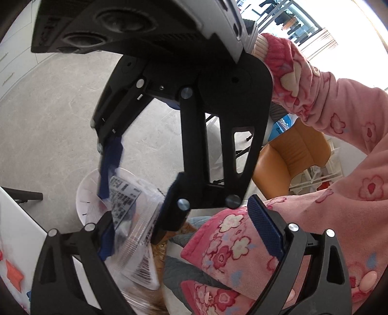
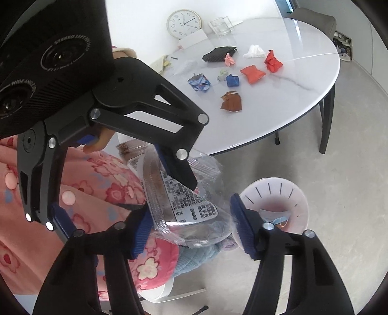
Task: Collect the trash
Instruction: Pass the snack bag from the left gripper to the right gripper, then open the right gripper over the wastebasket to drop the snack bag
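A clear plastic wrapper [image 2: 186, 206] with a printed label hangs between my right gripper's [image 2: 191, 230] blue pads, which press on its crumpled sides. In the left wrist view the same wrapper [image 1: 131, 218] sits in the right gripper [image 1: 139, 184]. My left gripper [image 1: 186, 235] stands wide open; one pad lies against the wrapper, the other is far off over a pink floral garment [image 1: 225, 237]. A white round bin [image 2: 278, 198] stands on the floor just beyond the wrapper. Several crumpled scraps lie on the white table [image 2: 303, 80], among them a red one [image 2: 272, 61] and a blue one [image 2: 232, 80].
The person's pink floral sleeve [image 1: 303, 80] reaches across the upper right. An orange chair [image 1: 291, 164] stands behind the grippers. On the table's far side are a clock [image 2: 183, 23] and a glass [image 2: 219, 25]. A grey chair [image 2: 312, 17] is beyond the table.
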A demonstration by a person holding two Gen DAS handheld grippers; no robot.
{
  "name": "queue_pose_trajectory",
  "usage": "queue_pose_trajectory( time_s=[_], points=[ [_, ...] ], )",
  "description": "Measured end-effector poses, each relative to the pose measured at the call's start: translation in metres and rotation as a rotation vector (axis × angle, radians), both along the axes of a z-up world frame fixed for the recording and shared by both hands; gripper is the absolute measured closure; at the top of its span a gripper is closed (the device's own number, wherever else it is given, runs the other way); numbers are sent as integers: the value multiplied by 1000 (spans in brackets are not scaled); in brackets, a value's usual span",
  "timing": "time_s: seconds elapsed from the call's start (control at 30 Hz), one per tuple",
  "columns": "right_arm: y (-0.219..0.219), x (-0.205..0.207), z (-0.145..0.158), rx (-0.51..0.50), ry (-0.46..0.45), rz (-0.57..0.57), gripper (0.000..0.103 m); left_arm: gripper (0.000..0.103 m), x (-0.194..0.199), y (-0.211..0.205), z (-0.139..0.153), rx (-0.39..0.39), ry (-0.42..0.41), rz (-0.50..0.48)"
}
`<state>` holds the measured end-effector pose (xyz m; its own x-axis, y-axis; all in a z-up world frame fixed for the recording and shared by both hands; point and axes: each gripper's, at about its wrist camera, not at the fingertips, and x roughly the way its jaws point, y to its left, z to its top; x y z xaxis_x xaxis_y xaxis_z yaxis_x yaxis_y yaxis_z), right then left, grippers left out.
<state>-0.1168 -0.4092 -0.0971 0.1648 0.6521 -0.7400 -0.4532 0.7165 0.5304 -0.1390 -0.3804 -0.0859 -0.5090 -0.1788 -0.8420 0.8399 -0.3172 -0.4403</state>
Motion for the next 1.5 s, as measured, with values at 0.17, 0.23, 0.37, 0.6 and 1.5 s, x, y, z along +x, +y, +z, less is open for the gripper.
queue_pose_trajectory(
  time_s=[0.17,0.23,0.37,0.6,1.5],
  points=[
    [5,-5,-7,-14,37,19,54,14,-1,1,0,-3,-39,3],
    [3,-9,-13,-22,60,18,55,14,2,2,0,4,-45,13],
    [-3,-15,-21,-29,78,-9,55,14,8,6,0,6,-64,45],
    [-25,-4,-74,-138,149,-169,55,14,30,28,-16,48,-160,182],
    [23,-10,-44,-383,-7,-894,2,14,90,124,-31,11,-268,790]
  ],
)
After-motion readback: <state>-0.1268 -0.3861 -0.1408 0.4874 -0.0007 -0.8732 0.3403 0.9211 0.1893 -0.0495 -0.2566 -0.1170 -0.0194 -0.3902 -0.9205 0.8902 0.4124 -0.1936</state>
